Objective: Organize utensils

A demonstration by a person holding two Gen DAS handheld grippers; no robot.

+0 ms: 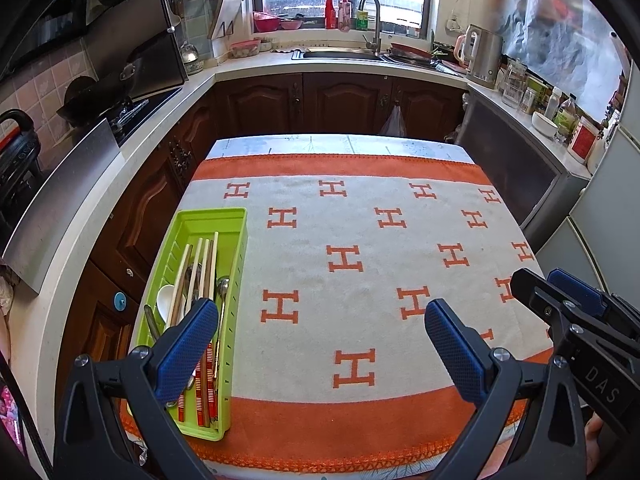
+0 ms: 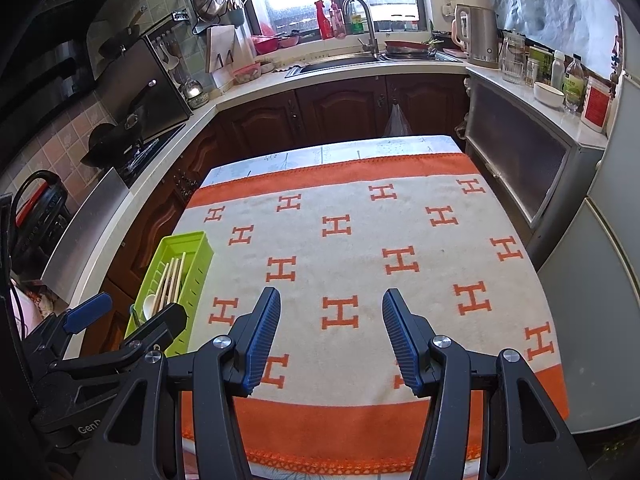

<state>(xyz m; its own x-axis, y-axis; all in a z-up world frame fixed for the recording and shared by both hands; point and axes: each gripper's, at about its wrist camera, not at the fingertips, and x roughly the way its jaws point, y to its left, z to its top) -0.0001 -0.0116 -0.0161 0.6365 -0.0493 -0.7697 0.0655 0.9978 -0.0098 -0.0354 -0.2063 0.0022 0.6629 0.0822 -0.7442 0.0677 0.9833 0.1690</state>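
Left-wrist view first: left claw [image 1: 316,332] spread wide, nothing between its blue pads, hovering just right of the lime-green slotted plastic utensil tray [image 1: 200,312] holding chopsticks [image 1: 200,268] and spoons on the orange-and-cream H-patterned towel [image 1: 360,264]. Right-wrist view: right claw [image 2: 331,334] half-spread, empty, well right of that tray [image 2: 176,280].

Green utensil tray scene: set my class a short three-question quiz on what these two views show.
1. True or false: the green utensil tray holds chopsticks.
2. Which tool is nearer the tray: left tool or right tool?
3. Fill in: the blanket is patterned with the letter ___.

Key: 1 true; 2 left; 3 H.
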